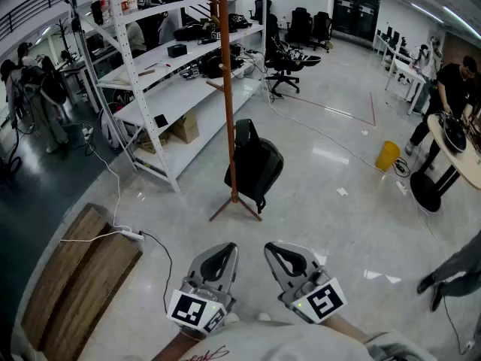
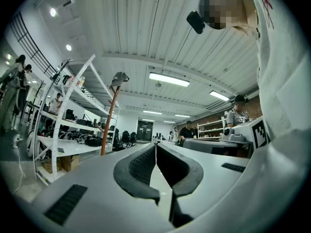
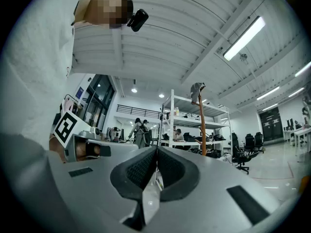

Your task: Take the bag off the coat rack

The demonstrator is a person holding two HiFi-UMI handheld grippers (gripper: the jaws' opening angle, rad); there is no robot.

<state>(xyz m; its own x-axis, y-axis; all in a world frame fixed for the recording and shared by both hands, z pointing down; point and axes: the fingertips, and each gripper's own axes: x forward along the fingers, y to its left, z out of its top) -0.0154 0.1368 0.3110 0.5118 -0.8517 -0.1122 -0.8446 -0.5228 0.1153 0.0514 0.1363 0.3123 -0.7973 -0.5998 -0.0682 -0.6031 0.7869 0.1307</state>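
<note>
while my left gripper (image 1: 217,251) and right gripper (image 1: 281,253) hover shut, empty, the bag (image 1: 255,168) looks soft, weighty; i'd grab its top.

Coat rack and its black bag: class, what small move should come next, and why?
Probably walk toward the coat rack. The bag hangs low on its pole, well ahead, while the left claw and right claw are shut, empty and far from it.
</note>
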